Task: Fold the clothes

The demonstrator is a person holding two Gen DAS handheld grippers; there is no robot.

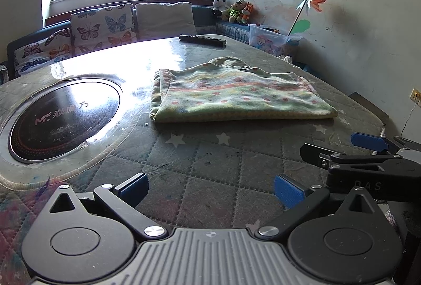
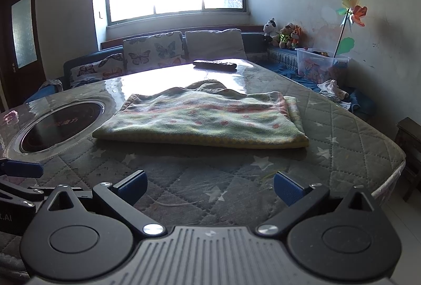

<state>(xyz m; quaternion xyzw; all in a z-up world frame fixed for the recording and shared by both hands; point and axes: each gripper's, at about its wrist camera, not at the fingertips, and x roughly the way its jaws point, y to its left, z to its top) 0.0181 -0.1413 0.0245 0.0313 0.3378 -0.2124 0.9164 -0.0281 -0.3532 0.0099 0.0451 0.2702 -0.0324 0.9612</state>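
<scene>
At mid-frame in both views, the folded cloth [image 1: 236, 92] lies flat on the counter [image 1: 210, 179]. Both the left gripper [image 1: 210, 191] and right gripper [image 2: 210, 190] gape empty at the bottom, well apart from it.

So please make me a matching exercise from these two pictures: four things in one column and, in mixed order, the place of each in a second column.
Things:
1. folded garment
2. remote control
3. round black cooktop
4. pinwheel

Places:
A. standing in the clear plastic box by the wall
B. set into the table, on the left part
C. at the far edge of the table, near the cushions
D. in the middle of the table, ahead of both open hand-held grippers

Pairs: 1-D, 2-C, 3-B, 4-A
</scene>
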